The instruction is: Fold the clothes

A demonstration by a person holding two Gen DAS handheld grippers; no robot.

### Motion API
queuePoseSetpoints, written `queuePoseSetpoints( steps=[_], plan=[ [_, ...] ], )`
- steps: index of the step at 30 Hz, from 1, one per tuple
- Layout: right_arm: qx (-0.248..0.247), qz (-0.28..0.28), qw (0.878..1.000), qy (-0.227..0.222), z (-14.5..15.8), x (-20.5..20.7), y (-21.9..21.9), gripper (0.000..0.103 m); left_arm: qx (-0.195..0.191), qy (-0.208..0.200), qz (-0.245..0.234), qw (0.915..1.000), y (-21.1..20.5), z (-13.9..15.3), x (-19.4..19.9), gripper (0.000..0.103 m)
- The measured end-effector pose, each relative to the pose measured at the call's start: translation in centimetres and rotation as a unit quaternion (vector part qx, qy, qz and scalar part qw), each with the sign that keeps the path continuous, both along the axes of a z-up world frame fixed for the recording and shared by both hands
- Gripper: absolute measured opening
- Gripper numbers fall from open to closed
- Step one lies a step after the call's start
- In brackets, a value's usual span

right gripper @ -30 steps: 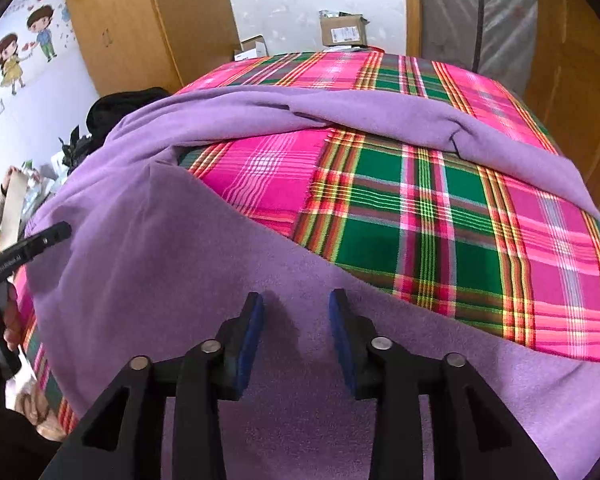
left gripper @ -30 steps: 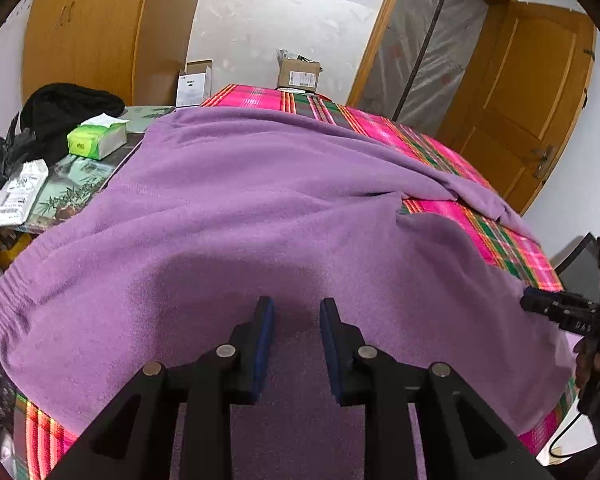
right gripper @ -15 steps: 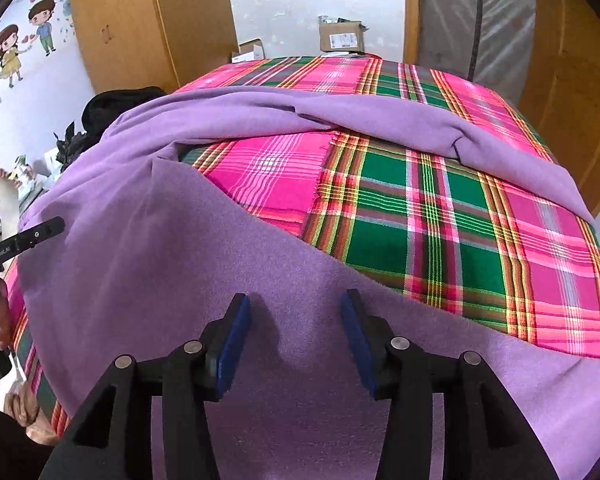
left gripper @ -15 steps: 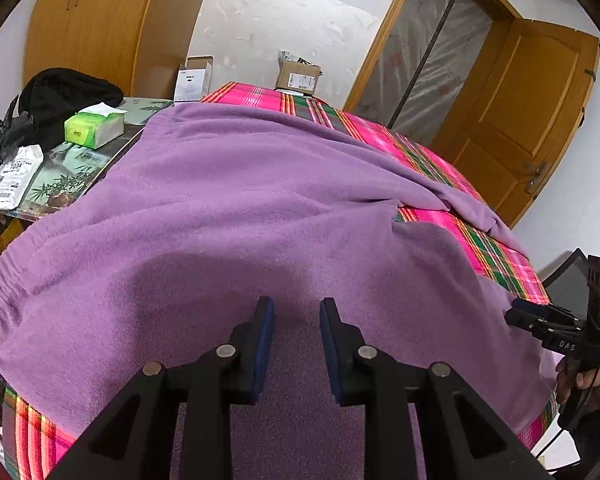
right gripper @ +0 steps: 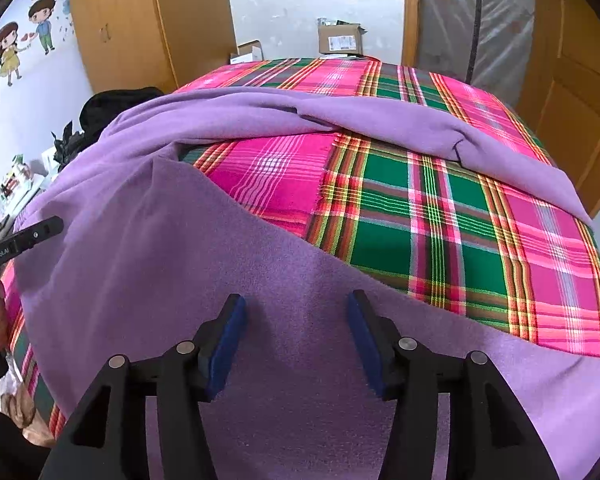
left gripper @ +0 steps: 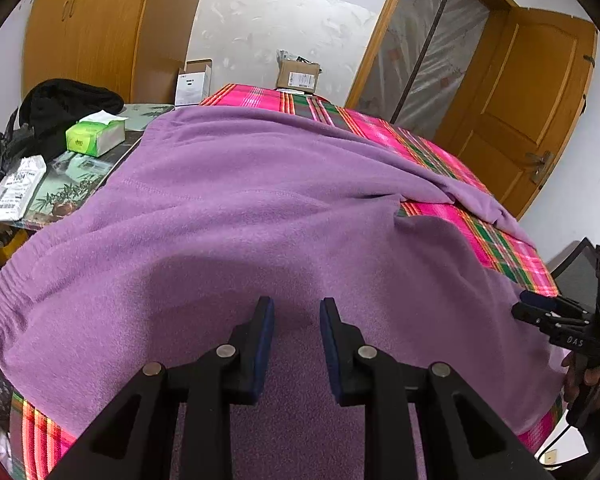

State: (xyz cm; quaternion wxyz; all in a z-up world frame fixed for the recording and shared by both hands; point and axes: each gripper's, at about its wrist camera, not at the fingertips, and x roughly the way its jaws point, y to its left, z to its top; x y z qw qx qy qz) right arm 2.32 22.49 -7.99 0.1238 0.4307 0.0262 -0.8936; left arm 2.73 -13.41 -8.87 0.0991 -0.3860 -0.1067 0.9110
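Purple fleece trousers [left gripper: 236, 216] spread flat over plaid bedcover [right gripper: 440, 216], filling centre and lower half of both views; one leg runs along top, other along bottom right, plaid showing between.

Step, by my reckoning: start of fold, picking grab points on near edge.

Left gripper [left gripper: 296, 312] lower centre, jaws partly apart, nothing between. Right gripper [right gripper: 294, 312] jaws just been opening, wide, empty above cloth.

Next probably needs both to pinch edge.

Fabric soft, fuzzy, limp; ribbed waistband at left.

I see purple fleece trousers [left gripper: 236, 216] spread flat across the plaid bedspread [right gripper: 440, 216], legs splayed apart, elastic waistband at the left edge.
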Motion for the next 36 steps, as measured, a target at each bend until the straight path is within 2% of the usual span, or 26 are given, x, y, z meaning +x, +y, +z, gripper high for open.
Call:
queuePoseSetpoints(
  steps=[4,12,26,29,32,34,36],
  plan=[
    [-0.008,0.000,1.000,0.006,0.0,0.2,0.2,0.056,-0.019,0.001,0.000,0.9998,0.5,0.1,0.0,0.024],
    [-0.005,0.001,1.000,0.020,-0.2,0.5,0.1,0.056,-0.031,0.001,0.000,0.9995,0.8,0.1,-0.1,0.024],
    [0.001,0.004,1.000,0.022,-0.3,0.3,-0.1,0.057,-0.022,0.000,-0.001,0.9998,0.6,0.1,-0.1,0.024],
    [-0.015,0.024,1.000,0.003,0.2,0.3,0.7,0.055,-0.029,-0.006,-0.009,0.9995,0.6,0.3,-0.1,0.024],
    [-0.038,0.008,0.999,0.005,2.0,1.6,2.7,0.055,-0.041,-0.021,-0.025,0.9986,1.0,1.1,0.3,0.024],
    [-0.035,-0.002,0.999,0.017,3.5,2.7,3.7,0.055,-0.044,-0.033,-0.035,0.9979,1.2,1.9,0.7,0.024],
    [-0.036,-0.003,0.999,0.026,4.5,2.6,3.6,0.055,-0.055,-0.006,-0.049,0.9973,2.0,3.7,0.9,0.024]
  ],
)
